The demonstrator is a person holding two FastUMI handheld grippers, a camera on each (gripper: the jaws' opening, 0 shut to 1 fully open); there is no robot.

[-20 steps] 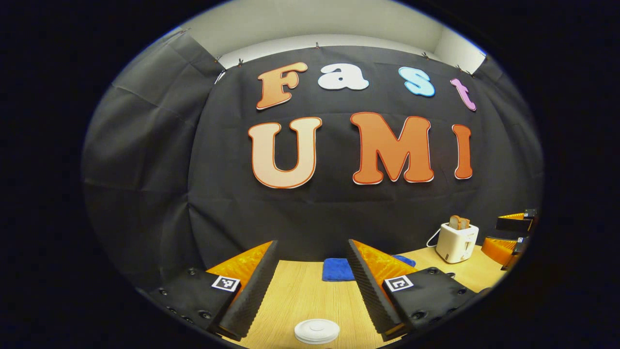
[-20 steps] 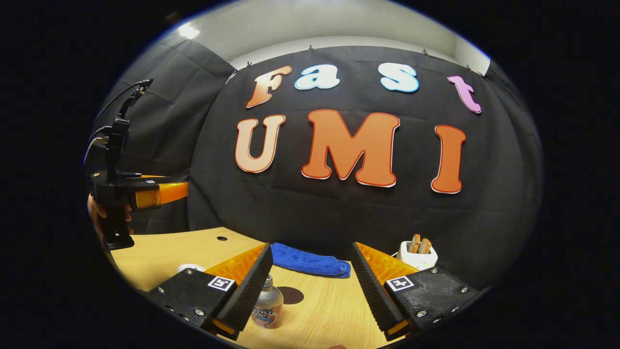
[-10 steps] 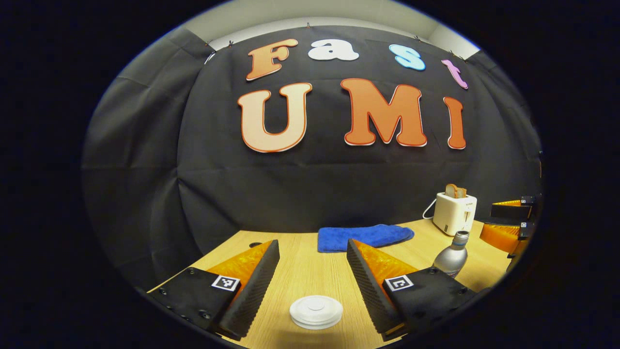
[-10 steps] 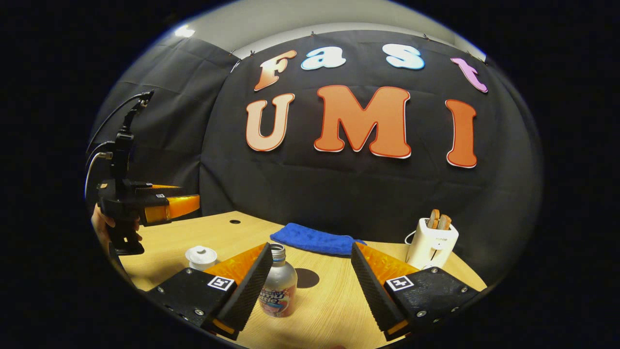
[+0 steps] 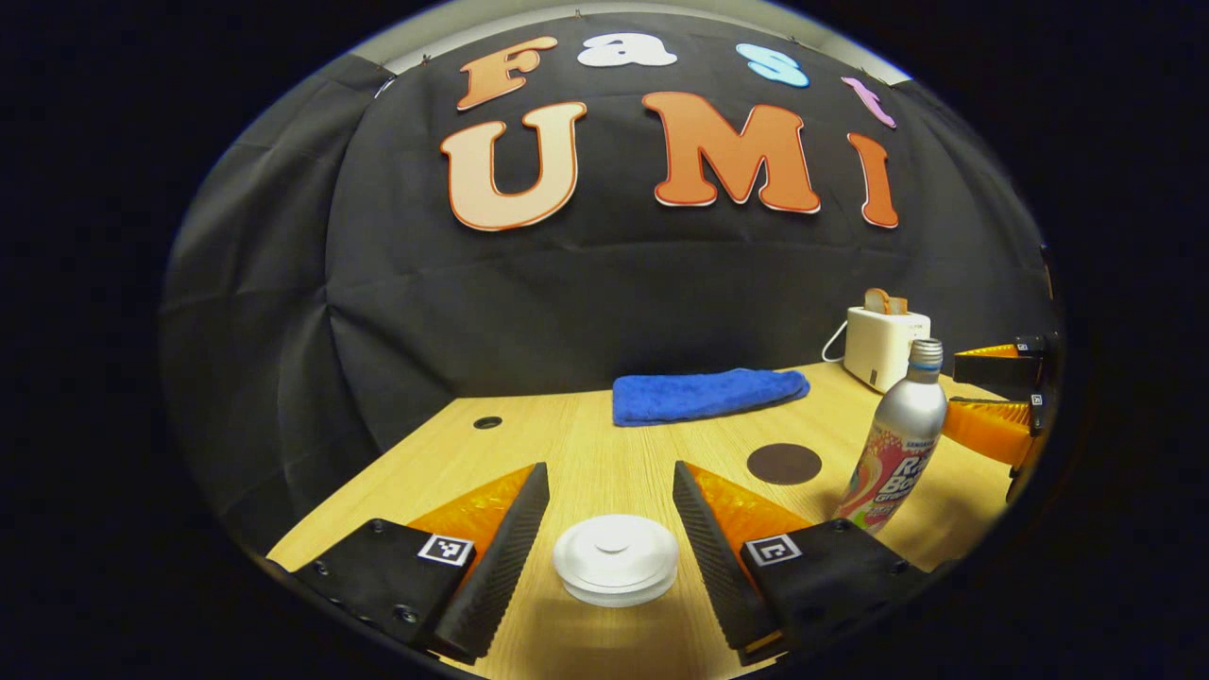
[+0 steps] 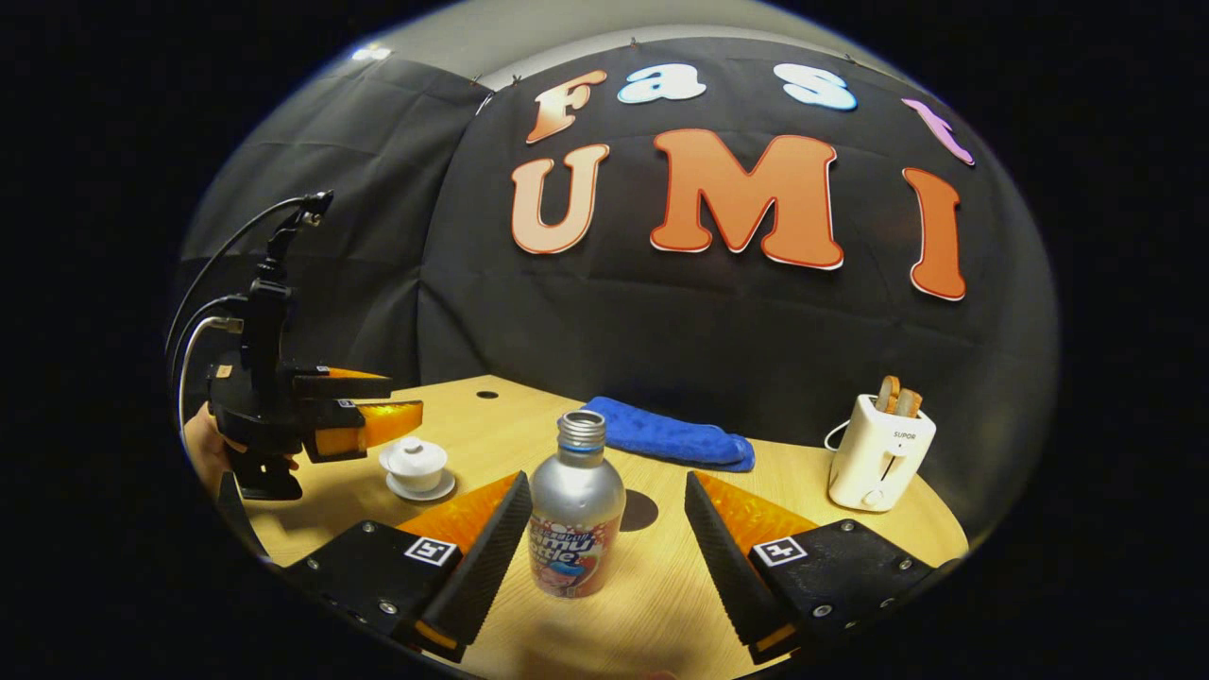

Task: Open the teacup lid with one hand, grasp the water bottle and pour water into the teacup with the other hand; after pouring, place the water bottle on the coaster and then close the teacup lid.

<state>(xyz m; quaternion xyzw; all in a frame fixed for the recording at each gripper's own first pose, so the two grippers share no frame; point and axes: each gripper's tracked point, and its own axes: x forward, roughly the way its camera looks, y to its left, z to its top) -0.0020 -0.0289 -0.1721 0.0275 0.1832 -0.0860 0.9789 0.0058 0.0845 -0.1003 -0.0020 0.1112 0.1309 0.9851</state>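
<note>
Left gripper view: your left gripper (image 5: 604, 515) gaped around the lidded teacup (image 5: 616, 559); right gripper (image 6: 604, 529) flanked the water bottle (image 6: 575, 519) ungrasped; everything remained undone.

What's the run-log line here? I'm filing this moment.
left gripper: open, straddling teacup lid | right gripper: open around water bottle | coaster: bare
</note>
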